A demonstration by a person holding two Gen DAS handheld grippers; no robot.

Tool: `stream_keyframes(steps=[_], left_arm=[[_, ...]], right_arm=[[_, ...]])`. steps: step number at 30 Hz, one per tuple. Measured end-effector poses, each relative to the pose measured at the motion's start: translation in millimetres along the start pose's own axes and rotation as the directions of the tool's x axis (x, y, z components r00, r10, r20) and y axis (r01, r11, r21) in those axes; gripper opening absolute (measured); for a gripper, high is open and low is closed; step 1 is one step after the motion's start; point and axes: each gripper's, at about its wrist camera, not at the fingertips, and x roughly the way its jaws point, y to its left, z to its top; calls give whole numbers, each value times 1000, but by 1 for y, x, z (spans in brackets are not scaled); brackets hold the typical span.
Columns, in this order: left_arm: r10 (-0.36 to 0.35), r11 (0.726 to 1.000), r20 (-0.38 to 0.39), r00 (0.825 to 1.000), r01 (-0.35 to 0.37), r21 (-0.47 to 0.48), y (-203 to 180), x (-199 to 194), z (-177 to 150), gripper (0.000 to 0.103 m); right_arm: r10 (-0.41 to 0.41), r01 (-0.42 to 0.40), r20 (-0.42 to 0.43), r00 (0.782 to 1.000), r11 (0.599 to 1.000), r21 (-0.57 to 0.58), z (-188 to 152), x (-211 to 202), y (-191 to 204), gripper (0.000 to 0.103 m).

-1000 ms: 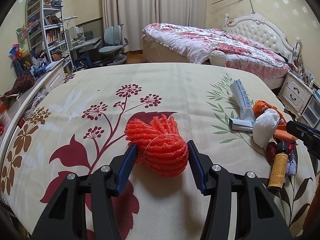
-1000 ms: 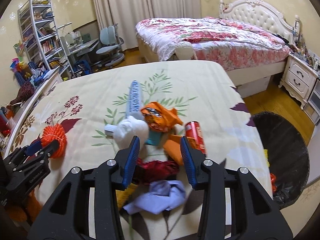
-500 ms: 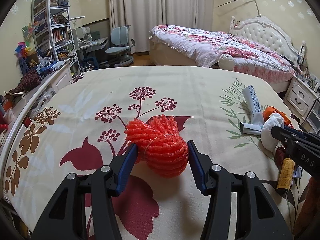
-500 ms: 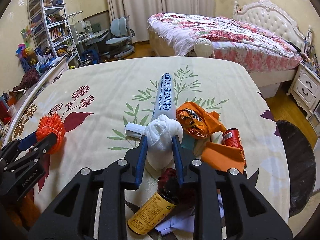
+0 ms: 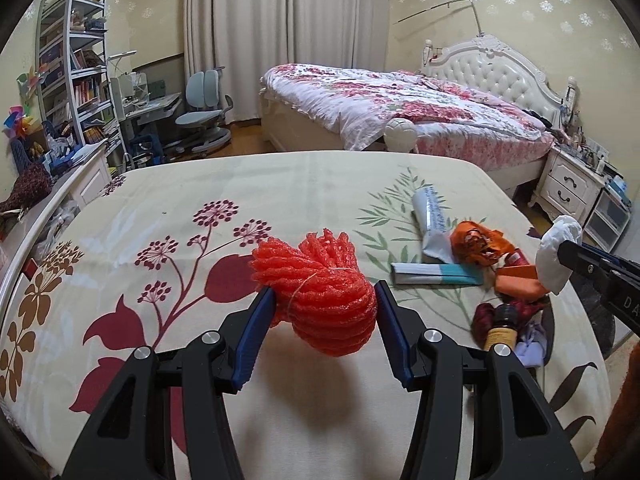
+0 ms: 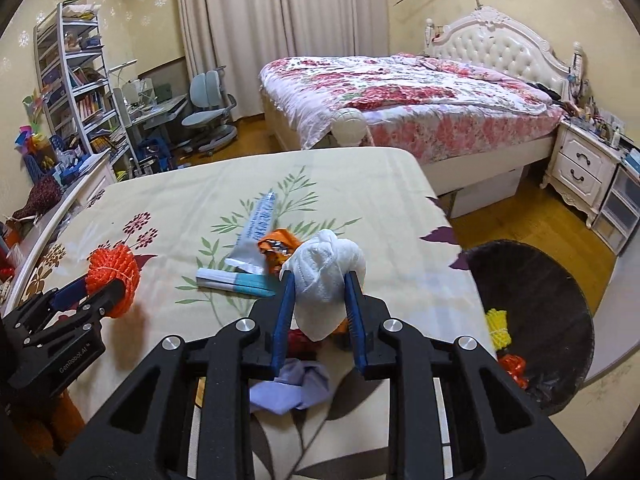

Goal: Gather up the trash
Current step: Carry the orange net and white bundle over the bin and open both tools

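Observation:
My left gripper (image 5: 324,304) is shut on a red foam net bundle (image 5: 320,292), held just above the flowered tablecloth (image 5: 160,208). My right gripper (image 6: 320,280) is shut on a white crumpled tissue wad (image 6: 326,272), lifted above the trash pile. In the left wrist view the tissue wad (image 5: 558,252) and the right gripper's tip (image 5: 576,258) show at the right edge. In the right wrist view the left gripper (image 6: 94,292) with the red net (image 6: 114,272) is at the left. On the table lie a silver-blue sachet (image 6: 258,228), a white-teal box (image 6: 234,282), an orange wrapper (image 6: 278,246), a brown bottle (image 5: 500,328) and lilac paper (image 6: 290,390).
A dark bin (image 6: 536,320) with yellow and red scraps inside stands on the floor right of the table. Behind are a bed (image 6: 400,96), a nightstand (image 6: 584,168), a shelf (image 6: 76,80) and a desk chair (image 6: 208,108). A white ledge (image 5: 52,208) runs along the table's left side.
The right gripper moved forward over the pile, shut on the white tissue wad and lifted it. The left gripper rose slightly with the red net still in it.

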Motion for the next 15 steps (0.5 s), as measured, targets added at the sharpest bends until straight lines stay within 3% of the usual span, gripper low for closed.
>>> stream_keyframes(steps=[7, 15], left_arm=[[-101, 992, 29, 994, 98, 74, -55, -9, 8, 53], [-226, 964, 20, 974, 221, 151, -127, -7, 13, 53]], right_arm=[[-117, 115, 12, 993, 991, 68, -10, -19, -60, 25], [-220, 218, 2, 976, 967, 135, -23, -31, -122, 26]])
